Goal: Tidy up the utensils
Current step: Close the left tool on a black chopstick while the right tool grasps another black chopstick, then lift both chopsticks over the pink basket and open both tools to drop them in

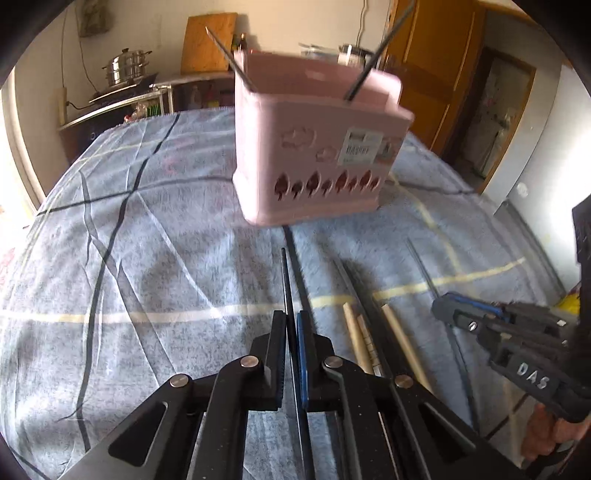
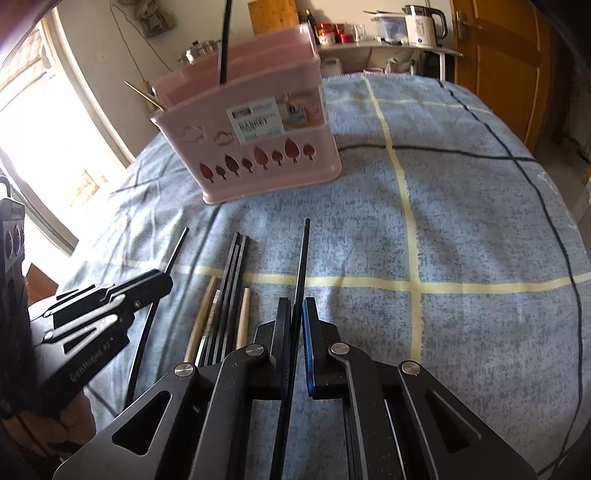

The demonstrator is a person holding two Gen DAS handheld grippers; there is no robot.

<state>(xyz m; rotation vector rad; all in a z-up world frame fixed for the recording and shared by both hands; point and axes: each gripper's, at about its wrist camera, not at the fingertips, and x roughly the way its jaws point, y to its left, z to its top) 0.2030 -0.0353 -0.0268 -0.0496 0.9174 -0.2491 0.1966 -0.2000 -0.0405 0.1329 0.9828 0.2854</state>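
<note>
A pink utensil holder (image 1: 314, 147) (image 2: 258, 147) stands on the blue checked cloth (image 2: 461, 221), with black chopsticks leaning out of it. In the left wrist view my left gripper (image 1: 291, 317) is shut on a black chopstick (image 1: 286, 280) that points toward the holder. My right gripper (image 2: 295, 306) is shut on another black chopstick (image 2: 304, 251). Each gripper also appears in the other's view: the right gripper (image 1: 439, 308) at the right, the left gripper (image 2: 164, 277) at the left. Between them lie loose wooden chopsticks (image 2: 205, 306) and black chopsticks (image 2: 234, 266).
The cloth-covered table drops off at a rounded far edge. Behind it are steel pots (image 1: 125, 66), a wooden board (image 1: 207, 44), a white kettle (image 2: 421, 22) on a shelf and a wooden door (image 2: 498, 55). A hand (image 2: 70, 417) holds the left gripper.
</note>
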